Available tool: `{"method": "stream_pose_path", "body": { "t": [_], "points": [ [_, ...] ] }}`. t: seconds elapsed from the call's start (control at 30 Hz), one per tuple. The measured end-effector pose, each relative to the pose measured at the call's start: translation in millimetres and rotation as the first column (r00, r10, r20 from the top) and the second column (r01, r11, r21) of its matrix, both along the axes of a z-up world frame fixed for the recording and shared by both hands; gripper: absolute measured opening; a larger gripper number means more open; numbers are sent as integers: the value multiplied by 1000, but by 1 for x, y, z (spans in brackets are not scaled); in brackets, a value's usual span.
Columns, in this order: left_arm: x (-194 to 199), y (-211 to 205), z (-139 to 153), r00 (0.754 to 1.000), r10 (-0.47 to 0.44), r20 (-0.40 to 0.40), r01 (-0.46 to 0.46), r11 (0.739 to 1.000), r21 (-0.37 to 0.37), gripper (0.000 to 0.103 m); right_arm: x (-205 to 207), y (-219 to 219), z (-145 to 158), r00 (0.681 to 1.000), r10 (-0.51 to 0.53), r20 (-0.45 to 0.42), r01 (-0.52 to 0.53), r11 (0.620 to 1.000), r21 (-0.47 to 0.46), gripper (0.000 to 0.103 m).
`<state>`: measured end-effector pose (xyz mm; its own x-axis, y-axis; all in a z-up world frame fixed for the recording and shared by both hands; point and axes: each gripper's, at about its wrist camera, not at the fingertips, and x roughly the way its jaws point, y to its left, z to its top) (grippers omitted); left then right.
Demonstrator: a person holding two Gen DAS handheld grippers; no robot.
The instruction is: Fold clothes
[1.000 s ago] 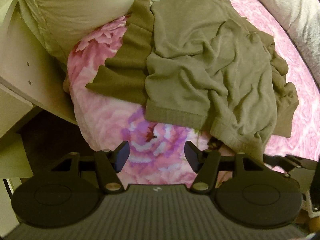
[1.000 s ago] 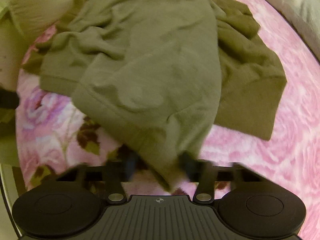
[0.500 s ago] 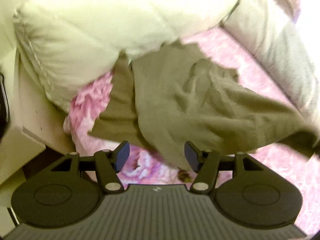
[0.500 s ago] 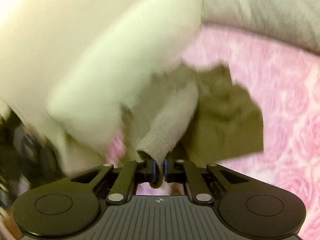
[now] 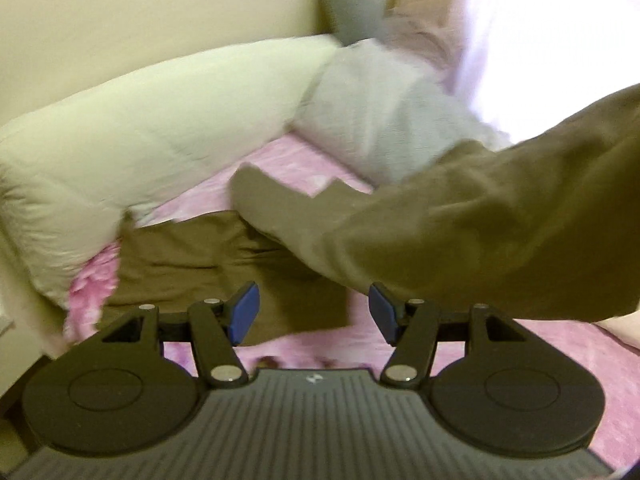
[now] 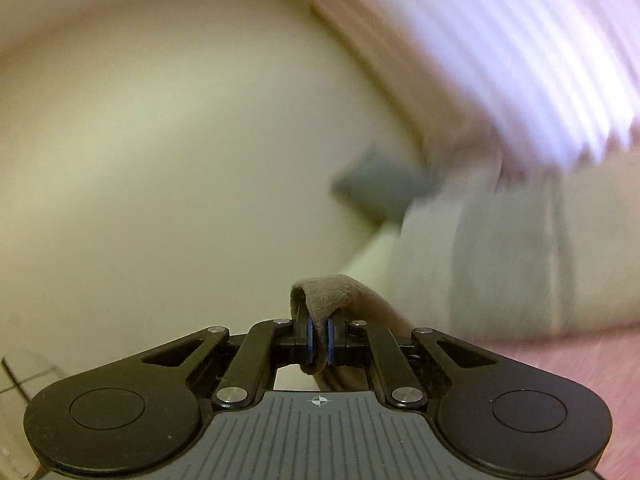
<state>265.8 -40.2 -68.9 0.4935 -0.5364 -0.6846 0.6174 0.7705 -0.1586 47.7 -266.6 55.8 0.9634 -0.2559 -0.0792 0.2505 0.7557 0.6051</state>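
Lifted off the pink bed (image 5: 580, 356) since a second ago, the olive garment (image 5: 460, 232) hangs at three o'clock, pinched in the just-closed right tongs (image 6: 319, 340); left tongs (image 5: 314, 316) gape empty.

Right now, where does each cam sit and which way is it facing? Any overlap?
Left wrist: on the left gripper, angled down at the pink bedspread and cream duvet; its own open fingers show.
Right wrist: on the right gripper, facing roughly level at a blurred wall; its fingers show, clamped on a fabric fold.
Shared: the olive garment, the grey pillow.
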Motion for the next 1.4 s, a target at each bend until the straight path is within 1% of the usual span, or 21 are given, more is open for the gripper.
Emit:
{"method": "stream_pose_path", "body": {
  "t": [0.13,0.23,0.37,0.4,0.43,0.5,0.53,0.57,0.6,0.63,0.67,0.7,0.73,0.83,0.97,1.03,1.1,1.17,1.27,1.33,1.4],
  "points": [
    [-59,-40,19,993,-117,20,117,992,-42,57,-100,-3,50,986,-139,93,147,985,-90,5],
    [-109,-69,29,976,-214,31,216,974,-72,57,-166,1,85,967,-230,107,245,956,-159,5],
    [-174,-104,32,943,-332,15,331,938,-106,57,-231,9,114,932,-359,42,359,906,-226,5],
    [-189,-111,30,933,-360,6,359,927,-111,57,-246,11,118,918,-396,18,388,890,-240,5],
    [-204,-118,29,921,-389,-4,386,915,-117,57,-259,12,117,892,-452,-23,432,865,-254,5],
    [-232,-132,26,892,-452,-29,447,888,-108,57,-276,9,114,825,-549,-133,505,823,-262,5],
    [-244,-138,24,874,-483,-42,478,873,-101,57,-284,0,105,764,-605,-224,556,794,-246,5],
    [-256,-144,21,854,-517,-56,512,855,-84,57,-291,-9,95,693,-645,-322,602,763,-236,5],
    [-268,-151,19,835,-546,-67,543,837,-61,57,-296,-24,75,610,-646,-459,624,749,-224,6],
    [-279,-155,18,816,-574,-71,573,819,-40,57,-302,-37,55,522,-626,-580,647,733,-210,26],
    [-289,-159,16,795,-601,-75,602,798,-19,57,-315,-44,27,465,-589,-661,675,719,-167,46],
    [-298,-165,16,774,-629,-80,631,776,2,57,-327,-50,1,413,-547,-728,703,700,-127,46],
    [-305,-169,13,753,-653,-85,657,754,23,57,-343,-44,-22,396,-524,-754,728,679,-90,46],
    [-323,-174,6,699,-708,-102,715,695,78,57,-386,-18,-73,365,-445,-817,784,620,12,46],
    [-347,-172,-1,634,-763,-123,773,621,131,57,-442,50,-133,342,-360,-868,831,548,100,46],
    [-349,-172,-5,603,-788,-125,796,584,161,57,-460,81,-155,331,-347,-878,851,511,120,46],
    [-351,-171,-8,571,-811,-128,817,545,190,57,-460,107,-166,330,-354,-875,864,487,129,46],
    [-355,-166,-9,542,-831,-124,833,511,211,57,-448,119,-170,334,-367,-868,865,485,128,46],
    [-358,-155,-12,500,-857,-125,855,466,227,58,-426,128,-165,322,-408,-854,867,490,93,46],
    [-358,-151,-15,484,-865,-132,863,446,237,58,-411,135,-159,311,-423,-851,862,502,65,46],
    [-356,-144,-18,478,-867,-137,865,439,243,58,-400,138,-164,298,-419,-858,857,514,46,46]
  ]
}}
